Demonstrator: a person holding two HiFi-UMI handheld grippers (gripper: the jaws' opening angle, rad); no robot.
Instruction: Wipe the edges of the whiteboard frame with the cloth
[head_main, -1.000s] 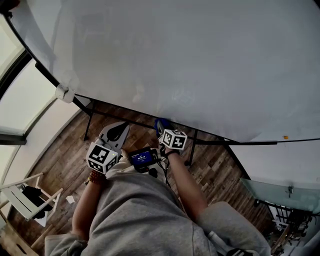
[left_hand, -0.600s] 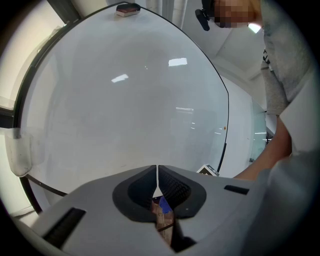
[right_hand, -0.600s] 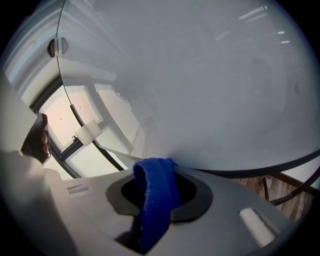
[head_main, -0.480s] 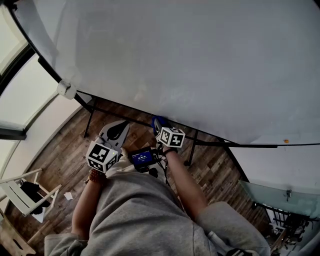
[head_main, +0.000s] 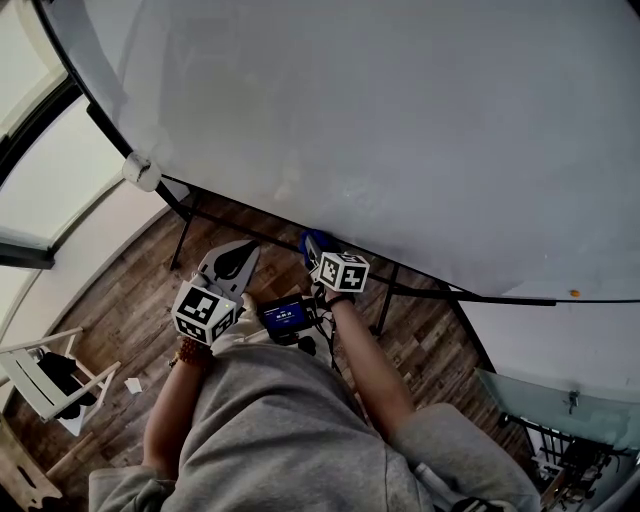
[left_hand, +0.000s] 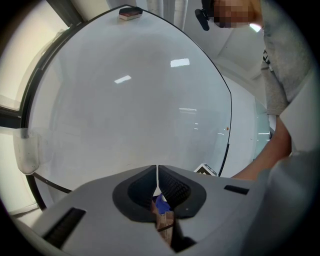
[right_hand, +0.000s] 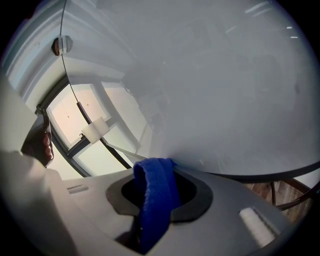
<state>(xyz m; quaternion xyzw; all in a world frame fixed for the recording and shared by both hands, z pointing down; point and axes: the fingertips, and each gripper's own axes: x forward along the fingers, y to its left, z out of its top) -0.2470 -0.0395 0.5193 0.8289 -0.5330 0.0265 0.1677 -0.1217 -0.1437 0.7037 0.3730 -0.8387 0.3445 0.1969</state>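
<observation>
Slightly leftward along the bottom edge of the whiteboard, the cloth (head_main: 311, 241) has been carried since the earlier frame, and the right gripper (head_main: 322, 256) has been moved with it. The cloth is blue and is pressed against the dark frame (head_main: 420, 288) at the lower edge of the board, roughly a third of the way from the bottom left corner. In the right gripper view it is seen doubled into a thick fold, clamped between the jaws with its rounded end standing out past the tips and touching the frame. It is judged to be soft, light and limp, so it can be squeezed hard without harm. It is best held well back on the fold, so that a padded end is left to run on the narrow, stiff edge. The whiteboard (head_main: 400, 130) is smooth, and little drag is expected. The left gripper (head_main: 232, 262) is held back over the wooden floor (head_main: 130, 290), apart from the board, with its jaws brought together and nothing between them.
</observation>
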